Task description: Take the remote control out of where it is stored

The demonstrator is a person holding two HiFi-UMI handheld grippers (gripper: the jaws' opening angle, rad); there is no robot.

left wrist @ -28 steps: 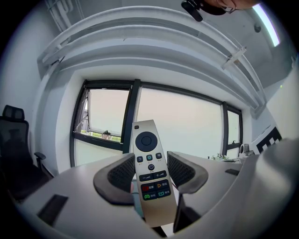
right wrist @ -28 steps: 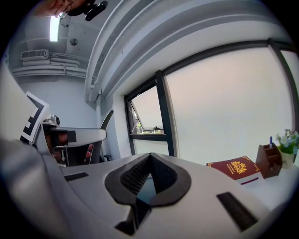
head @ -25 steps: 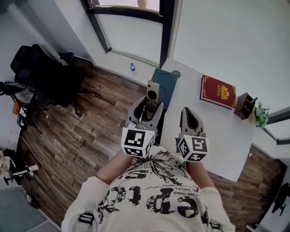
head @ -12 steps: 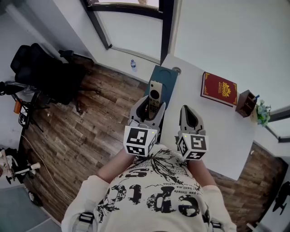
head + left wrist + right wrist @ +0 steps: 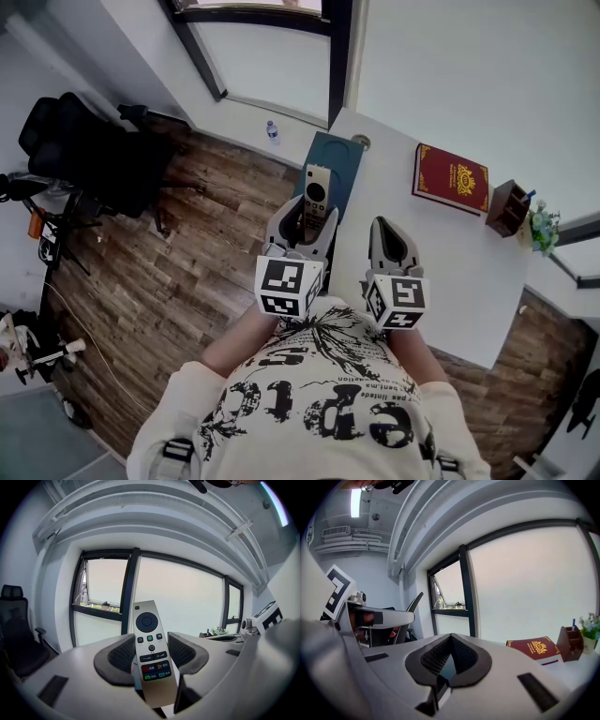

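At the centre of the head view, the left gripper [image 5: 306, 223] stays clamped on the remote control [image 5: 316, 187], above the teal surface [image 5: 345, 173] at the worktop [image 5: 450, 253] edge. Little has shifted, so removal looks done. The right gripper [image 5: 384, 230] is closed and empty.

hand-held grippers: two, the left hand-held gripper [image 5: 305, 215] and the right hand-held gripper [image 5: 386, 226]
marker cubes [image 5: 289, 287]: two, one on each hand-held gripper
remote control [image 5: 316, 190]: one
table [image 5: 450, 267]: one, white
red book [image 5: 451, 178]: one, with gold print
wooden pen holder [image 5: 507, 208]: one
little plant [image 5: 540, 228]: one
water bottle [image 5: 273, 133]: one, on the floor [image 5: 187, 262]
blue-green box [image 5: 336, 161]: one
black office chair [image 5: 14, 634]: one for sure; the dark pile by it in the head view is too mixed up to count
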